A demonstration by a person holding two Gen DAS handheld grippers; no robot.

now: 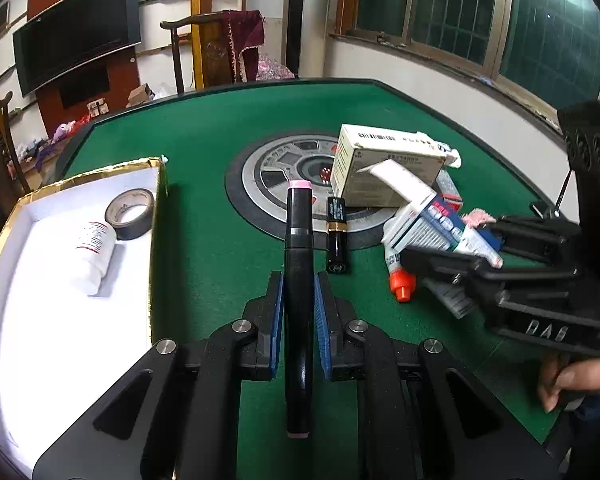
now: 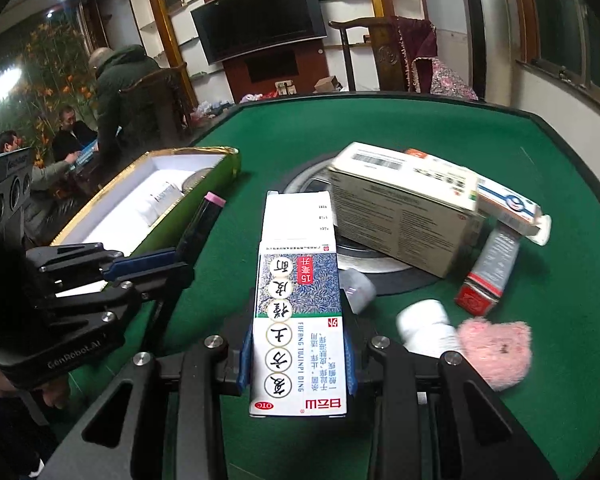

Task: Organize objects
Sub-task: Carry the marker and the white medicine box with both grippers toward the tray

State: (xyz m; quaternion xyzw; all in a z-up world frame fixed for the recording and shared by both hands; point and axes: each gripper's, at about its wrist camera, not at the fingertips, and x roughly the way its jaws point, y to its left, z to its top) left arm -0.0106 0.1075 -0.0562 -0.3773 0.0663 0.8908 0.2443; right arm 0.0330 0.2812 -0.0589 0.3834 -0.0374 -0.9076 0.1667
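My left gripper (image 1: 299, 300) is shut on a black marker (image 1: 299, 264) with pink ends, held above the green table right of the white tray (image 1: 40, 320). The tray holds a white bottle (image 1: 94, 252) and a roll of black tape (image 1: 131, 213). My right gripper (image 2: 298, 344) is shut on a white and blue medicine box (image 2: 298, 300), held over the table; it shows in the left wrist view (image 1: 436, 226). The left gripper (image 2: 148, 268) with the marker (image 2: 202, 220) shows in the right wrist view, beside the tray (image 2: 112, 220).
A pile lies around the round centre panel (image 1: 284, 172): a large beige box (image 1: 384, 168), a black and gold tube (image 1: 337, 236), an orange-capped tube (image 1: 400, 280), a pink plush toy (image 2: 496, 344), a red-ended box (image 2: 488, 276), a white bottle (image 2: 424, 324). Chairs stand beyond the table.
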